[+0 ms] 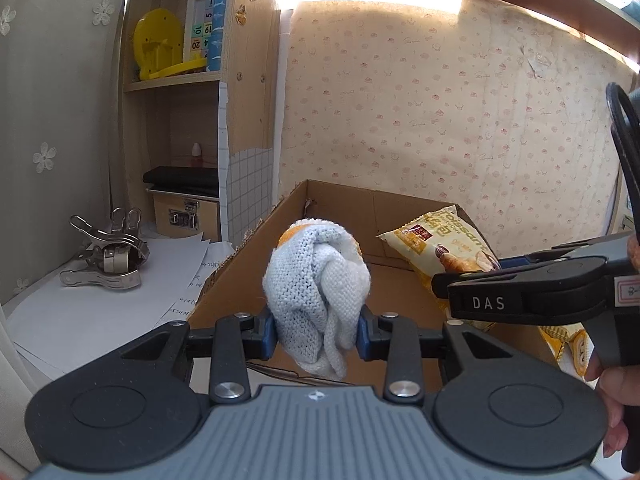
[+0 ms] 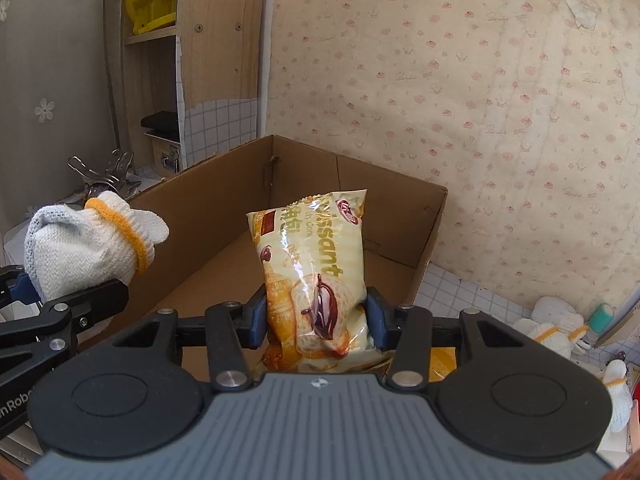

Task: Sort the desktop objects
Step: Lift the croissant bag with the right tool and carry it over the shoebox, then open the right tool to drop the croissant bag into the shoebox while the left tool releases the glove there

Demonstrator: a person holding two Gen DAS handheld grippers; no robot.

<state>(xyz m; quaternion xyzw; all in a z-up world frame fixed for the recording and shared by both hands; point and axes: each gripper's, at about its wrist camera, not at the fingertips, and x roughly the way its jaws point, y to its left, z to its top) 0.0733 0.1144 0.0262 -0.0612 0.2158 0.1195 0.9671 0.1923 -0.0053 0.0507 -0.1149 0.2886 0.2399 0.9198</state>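
Above the open cardboard box (image 2: 224, 216), both claws carry something. The right claw (image 2: 316, 322) is closed on a croissant packet (image 2: 312, 264), its blue pads pressing the lower half from both sides; the packet stands with its long axis upright, crimped top edge leaning slightly toward the box's far wall, printed face toward the camera. The left claw (image 1: 318, 330) is clamped on a bundled knit glove (image 1: 320, 280), a pale blue-white wad held near its lower end, with loose fabric hanging below the pads. From the left wrist the bundle looks roughly upright, only a sliver of orange cuff showing at its top. The right wrist view shows it from the side, at the box's left wall: the orange-banded cuff points toward the box interior and slightly up, which the left view hardly reveals. The left wrist view alone shows the right claw's black body marked "DAS" crossing in from the right of the box, a person's fingers (image 1: 612, 412) on its handle, and white papers (image 1: 120, 292) with metal clips (image 1: 108, 256) on the counter left of the box. The right wrist view alone shows more white gloves (image 2: 556, 328) with orange cuffs lying on the tiled counter (image 2: 460, 304) right of the box.
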